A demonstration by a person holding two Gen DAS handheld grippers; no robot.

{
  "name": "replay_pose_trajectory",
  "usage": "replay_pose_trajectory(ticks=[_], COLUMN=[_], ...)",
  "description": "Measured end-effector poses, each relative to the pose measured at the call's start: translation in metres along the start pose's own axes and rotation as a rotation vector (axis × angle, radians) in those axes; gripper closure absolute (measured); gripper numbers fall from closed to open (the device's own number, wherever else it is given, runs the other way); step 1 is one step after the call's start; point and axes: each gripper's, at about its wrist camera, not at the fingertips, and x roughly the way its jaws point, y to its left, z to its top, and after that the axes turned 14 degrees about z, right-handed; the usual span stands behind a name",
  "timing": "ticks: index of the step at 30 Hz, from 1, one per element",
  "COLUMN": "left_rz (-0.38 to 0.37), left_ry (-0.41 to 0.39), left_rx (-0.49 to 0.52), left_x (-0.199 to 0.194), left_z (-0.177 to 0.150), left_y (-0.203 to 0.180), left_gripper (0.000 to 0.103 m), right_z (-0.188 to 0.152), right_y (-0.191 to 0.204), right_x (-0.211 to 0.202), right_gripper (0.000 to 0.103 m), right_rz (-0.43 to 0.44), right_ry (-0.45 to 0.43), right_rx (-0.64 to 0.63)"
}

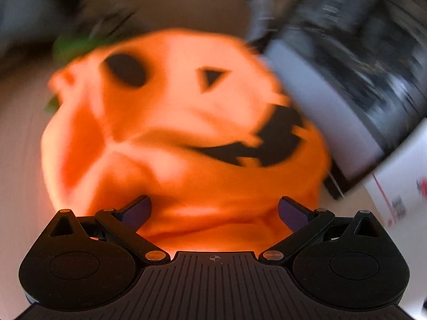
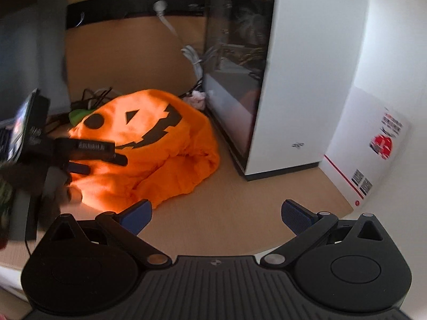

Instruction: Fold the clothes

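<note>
While the left view is smeared with blur, I can still make out my left tongs (image 1: 214,212) spread wide apart right over the near edge of the orange pumpkin costume (image 1: 186,133), gripping nothing. The costume lies crumpled in a heap on the wooden bench (image 2: 240,213), its black face upward, just beside the white computer case (image 2: 293,80). My right tongs (image 2: 216,216) are also wide apart, above bare bench, near the heap's front edge.
</note>
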Motion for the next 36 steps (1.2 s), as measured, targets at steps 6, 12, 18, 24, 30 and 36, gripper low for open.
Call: replay_pose_trajectory(ticks=[6,12,18,24,30,36], left_rz=[0.170,0.302,0.368,0.450,0.765,0.541], left_ry=[-0.069,-0.133,-0.189,-0.224,-0.272,-0.218], left_rx=[-0.167,-0.101,0.234,0.430,0.494,0.274], left_x=[-0.033,-0.090,-0.092,-0.051,-0.047,-0.102], left_z=[0.008,-0.004,-0.027,-0.042,-0.034,-0.016], left_y=[0.065,0.060,-0.010,-0.046,-0.010,0.036], left_gripper=[0.000,0.000,0.000,0.000,0.000,0.000], right_z=[0.018,0.033,0.017,0.050,0.080,0.060], right_y=[-0.002,0.020,0.056,0.047,0.019,0.024], right_x=[0.046,0.138,0.208,0.161,0.075,0.082], right_gripper=[0.000,0.000,0.000,0.000,0.000,0.000], right_rz=[0.135,0.195,-0.027,-0.189,-0.331,-0.115], right_ry=[0.053,0.103,0.134,-0.153,-0.427,-0.221], right_rx=[-0.093,-0.261,-0.586,-0.541,-0.468,-0.536])
